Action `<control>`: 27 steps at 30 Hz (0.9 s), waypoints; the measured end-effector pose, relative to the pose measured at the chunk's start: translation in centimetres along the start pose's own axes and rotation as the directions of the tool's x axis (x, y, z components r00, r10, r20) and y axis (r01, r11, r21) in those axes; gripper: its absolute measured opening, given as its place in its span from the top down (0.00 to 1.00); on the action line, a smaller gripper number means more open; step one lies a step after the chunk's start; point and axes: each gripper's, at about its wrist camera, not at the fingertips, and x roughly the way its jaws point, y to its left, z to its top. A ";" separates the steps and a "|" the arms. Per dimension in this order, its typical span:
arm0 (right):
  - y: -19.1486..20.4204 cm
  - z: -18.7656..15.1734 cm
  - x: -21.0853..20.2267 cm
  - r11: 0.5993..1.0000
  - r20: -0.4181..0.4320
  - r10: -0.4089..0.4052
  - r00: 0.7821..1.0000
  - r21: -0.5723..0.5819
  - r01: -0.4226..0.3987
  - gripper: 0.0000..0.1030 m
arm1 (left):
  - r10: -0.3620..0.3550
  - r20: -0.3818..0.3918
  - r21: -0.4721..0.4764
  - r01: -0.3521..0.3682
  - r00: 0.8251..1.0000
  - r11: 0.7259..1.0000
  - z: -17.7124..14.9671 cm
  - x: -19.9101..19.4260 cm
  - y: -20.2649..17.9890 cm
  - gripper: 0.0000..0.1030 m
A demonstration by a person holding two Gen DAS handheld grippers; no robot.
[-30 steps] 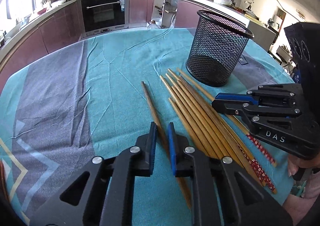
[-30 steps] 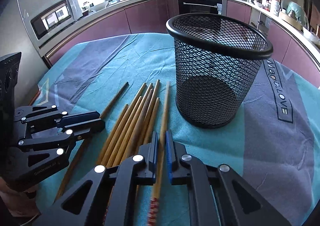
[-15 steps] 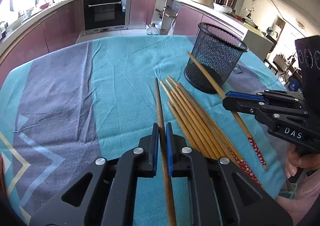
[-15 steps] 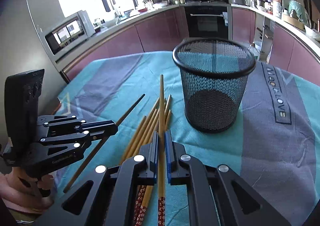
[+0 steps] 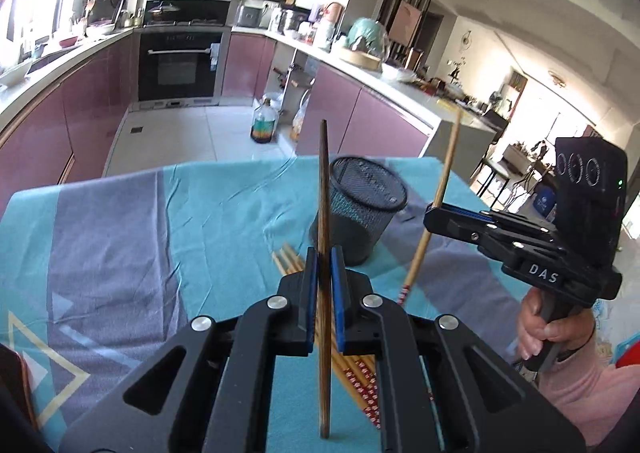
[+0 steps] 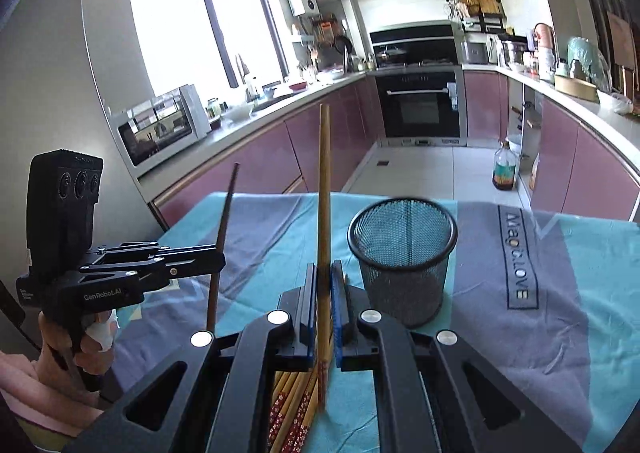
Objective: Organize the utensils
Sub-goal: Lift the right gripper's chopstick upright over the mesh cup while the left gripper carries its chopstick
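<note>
The left gripper (image 5: pixel 324 253) was seen clenched on a dark brown chopstick (image 5: pixel 324 189), which was pinched between the blue pads and stood nearly upright, its tip raised above the far edge of the table. In the right wrist view the same gripper (image 6: pixel 218 253) was found at the left, carried by a hand (image 6: pixel 90 341) wrapped around its handle, with the dark chopstick (image 6: pixel 224 221) tilted slightly off vertical and lifted clear of the cloth.

The right gripper (image 6: pixel 325 269) was likewise closed tight on a light bamboo chopstick (image 6: pixel 324 181), which was held upright between its pads, the red-patterned end hanging below the jaws. From the left wrist view this gripper (image 5: pixel 430 215) was seen at the right, gripped by a hand (image 5: pixel 548 329) in a pink sleeve (image 5: pixel 592 393), and the bamboo chopstick (image 5: pixel 440 193) was leaned across in front of the counter.

A black mesh cup (image 6: pixel 402 257) was stood upright on the teal and grey tablecloth (image 6: pixel 520 353), just beyond and to the right of the right gripper; in the left wrist view the cup (image 5: pixel 360 209) was placed between the two held chopsticks. The remaining chopsticks (image 5: pixel 352 369) were left lying in a bundle on the tablecloth (image 5: pixel 140 245) near the cup, and they (image 6: pixel 292 405) were partly hidden beneath the right gripper's body.
</note>
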 end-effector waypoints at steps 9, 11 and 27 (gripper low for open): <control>-0.7 1.6 -1.5 1.000 0.060 0.004 0.998 -0.007 -0.003 0.95 | -0.057 0.087 0.001 0.057 0.995 0.998 2.9 -3.5 -1.8 0.93; -0.7 2.0 -1.8 1.000 0.071 0.005 0.997 -0.007 -0.005 0.95 | -0.059 0.106 -0.002 0.060 0.993 0.998 3.6 -4.1 -2.1 0.93; -1.9 6.7 -3.9 0.999 0.179 -0.020 0.984 -0.044 0.029 0.95 | -0.105 0.210 0.036 0.100 0.972 0.994 10.9 -6.1 -5.6 0.93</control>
